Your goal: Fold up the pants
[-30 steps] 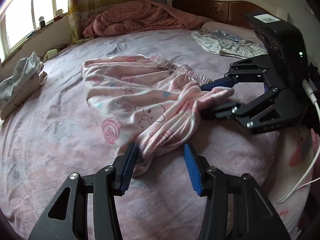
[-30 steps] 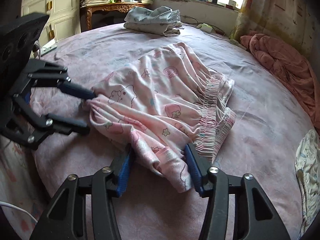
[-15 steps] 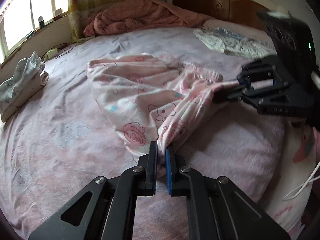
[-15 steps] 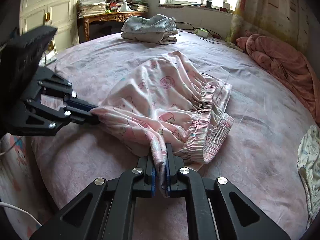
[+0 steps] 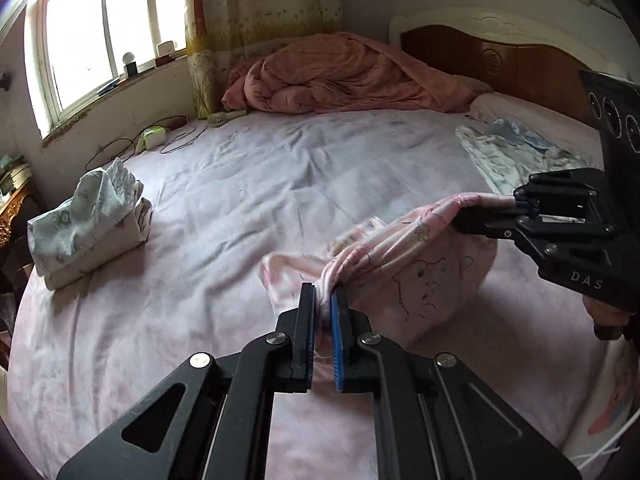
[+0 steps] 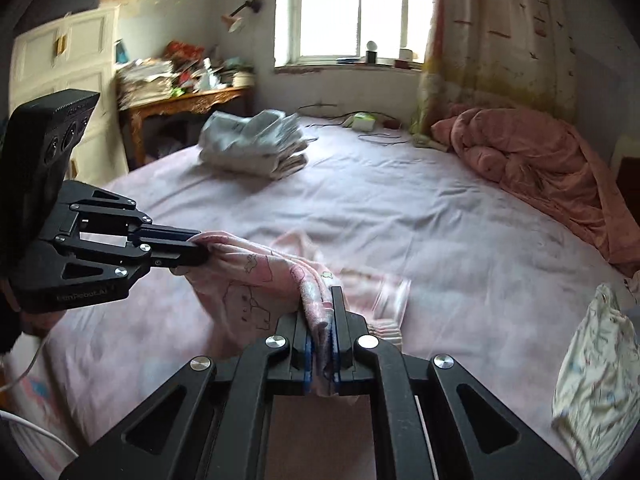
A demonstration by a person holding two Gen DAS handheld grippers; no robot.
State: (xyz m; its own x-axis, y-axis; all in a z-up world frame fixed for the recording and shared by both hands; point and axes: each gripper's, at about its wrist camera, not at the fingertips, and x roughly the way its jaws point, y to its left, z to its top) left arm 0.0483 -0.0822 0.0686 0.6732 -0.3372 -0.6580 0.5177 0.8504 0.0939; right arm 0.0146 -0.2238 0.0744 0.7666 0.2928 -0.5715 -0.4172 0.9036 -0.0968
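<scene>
The pink printed pants hang bunched between my two grippers, lifted off the pink bed sheet. My left gripper is shut on one end of the cloth. My right gripper is shut on the other end; it shows at the right of the left wrist view. In the right wrist view the pants stretch from my left gripper to the right one, and their lower part is motion-blurred above the bed.
A folded pale garment pile lies at the bed's left edge. A white and blue garment lies near the wooden headboard. A rumpled salmon quilt sits at the far side. Cables and a charger lie under the window.
Both grippers closed on the pants' ends a second ago, then raised them. The pants went from lying spread on the bed to hanging between the grippers.
</scene>
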